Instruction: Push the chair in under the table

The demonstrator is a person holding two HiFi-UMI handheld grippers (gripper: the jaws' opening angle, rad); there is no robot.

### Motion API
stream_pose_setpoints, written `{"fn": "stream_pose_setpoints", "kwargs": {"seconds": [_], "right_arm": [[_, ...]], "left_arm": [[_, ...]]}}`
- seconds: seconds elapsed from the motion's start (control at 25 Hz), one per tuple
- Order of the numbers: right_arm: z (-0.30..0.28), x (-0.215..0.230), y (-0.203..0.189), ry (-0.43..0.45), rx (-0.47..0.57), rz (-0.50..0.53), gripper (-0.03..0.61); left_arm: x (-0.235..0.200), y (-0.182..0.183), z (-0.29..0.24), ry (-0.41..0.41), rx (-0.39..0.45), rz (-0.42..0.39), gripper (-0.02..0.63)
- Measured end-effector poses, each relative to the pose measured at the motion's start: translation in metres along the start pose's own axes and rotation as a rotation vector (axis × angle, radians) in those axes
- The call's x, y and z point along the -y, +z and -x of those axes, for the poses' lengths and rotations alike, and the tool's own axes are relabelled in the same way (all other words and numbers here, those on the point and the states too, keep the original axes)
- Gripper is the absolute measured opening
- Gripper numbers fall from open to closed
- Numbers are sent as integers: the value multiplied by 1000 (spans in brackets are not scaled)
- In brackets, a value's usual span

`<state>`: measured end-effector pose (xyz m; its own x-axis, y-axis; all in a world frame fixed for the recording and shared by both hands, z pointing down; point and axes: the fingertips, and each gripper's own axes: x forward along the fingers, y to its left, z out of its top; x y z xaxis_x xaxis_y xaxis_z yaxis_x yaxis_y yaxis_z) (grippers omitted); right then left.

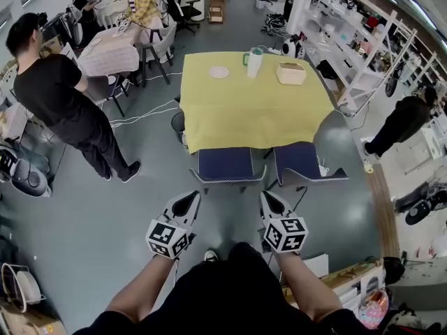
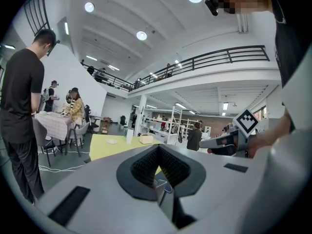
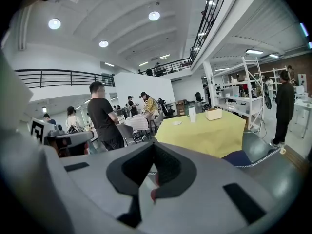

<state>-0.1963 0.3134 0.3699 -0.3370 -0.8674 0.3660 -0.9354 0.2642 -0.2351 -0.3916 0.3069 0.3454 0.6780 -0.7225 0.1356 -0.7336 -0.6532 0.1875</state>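
A table under a yellow cloth [image 1: 255, 110] stands ahead of me. Two blue-seated chairs sit at its near edge, the left chair [image 1: 225, 165] and the right chair [image 1: 305, 162], both partly pulled out. My left gripper [image 1: 189, 198] and right gripper [image 1: 268, 197] hover side by side short of the chairs, touching neither. Both are shut with nothing in them. In the left gripper view the jaws [image 2: 159, 168] are closed, with the yellow table [image 2: 109, 146] beyond. The right gripper view shows closed jaws [image 3: 153, 165], the table [image 3: 209, 130] and a blue chair [image 3: 249, 152].
A plate [image 1: 218, 72], a white jug [image 1: 254, 61] and a box [image 1: 291, 72] sit on the table. A person in black [image 1: 59, 100] stands at the left, another [image 1: 404, 123] at the right. Shelving [image 1: 363, 44] lines the right side. Cables [image 1: 143, 114] lie on the floor.
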Motion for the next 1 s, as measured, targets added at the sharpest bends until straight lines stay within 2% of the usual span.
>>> {"fn": "stream_pose_setpoints", "kwargs": {"seconds": [0.24, 0.6, 1.0], "right_arm": [[-5, 5, -4, -14, -14, -1, 13], [-24, 26, -7, -18, -35, 12, 13], [-67, 47, 14, 37, -35, 72, 12]], "left_arm": [[-5, -4, -7, -7, -5, 9, 8], [-19, -12, -33, 35, -12, 15, 8], [-33, -3, -82, 48, -16, 5, 8]]}}
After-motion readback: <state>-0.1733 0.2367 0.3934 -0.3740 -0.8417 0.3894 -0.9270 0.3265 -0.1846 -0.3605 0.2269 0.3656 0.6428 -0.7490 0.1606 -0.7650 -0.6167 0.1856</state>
